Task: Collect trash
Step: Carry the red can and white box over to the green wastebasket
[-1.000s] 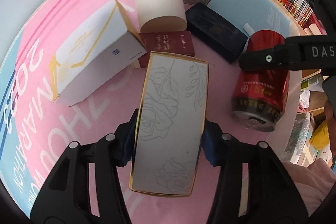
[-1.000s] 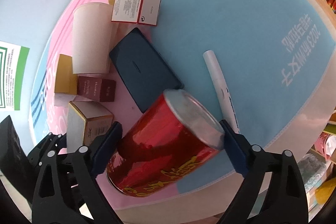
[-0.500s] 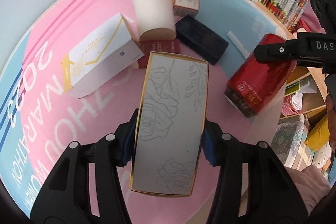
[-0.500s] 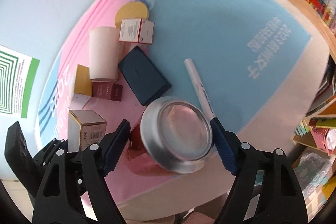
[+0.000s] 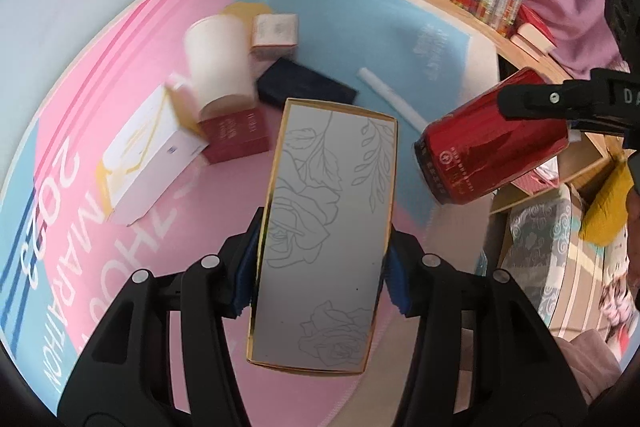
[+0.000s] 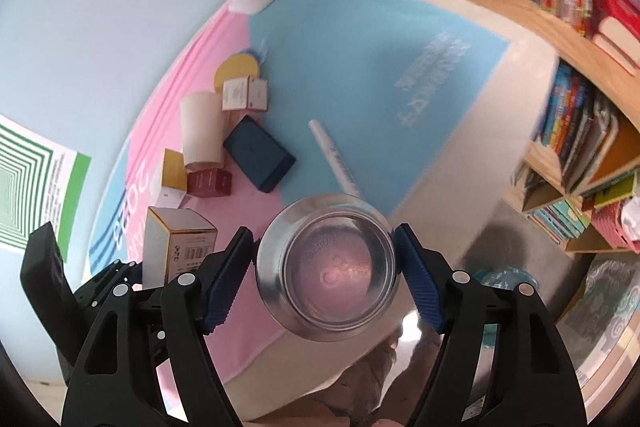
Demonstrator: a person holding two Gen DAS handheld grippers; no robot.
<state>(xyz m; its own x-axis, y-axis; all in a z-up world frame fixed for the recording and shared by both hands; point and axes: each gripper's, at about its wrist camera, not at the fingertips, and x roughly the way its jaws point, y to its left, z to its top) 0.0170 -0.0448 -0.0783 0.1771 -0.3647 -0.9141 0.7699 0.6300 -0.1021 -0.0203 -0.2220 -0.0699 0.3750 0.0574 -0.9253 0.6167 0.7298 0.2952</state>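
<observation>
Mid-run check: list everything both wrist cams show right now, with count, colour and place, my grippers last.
rose-print box: 1, grey with gold edge, held off the mat
red can: 1, red, held off the mat
paper cup: 1, cream, lying on the pink area
navy box: 1, beside the cup
maroon box: 1, below the cup
white-gold carton: 1, pink area
small white box: 1
marker: 1, white, blue area
left gripper: clamped on the rose-print box
right gripper: jaws just closing, on the red can

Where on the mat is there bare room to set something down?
The blue half of the mat, right of the white marker up to the shelf, is bare. So is the pink near edge. It is crowded around the paper cup, dark blue box and small cartons.
</observation>
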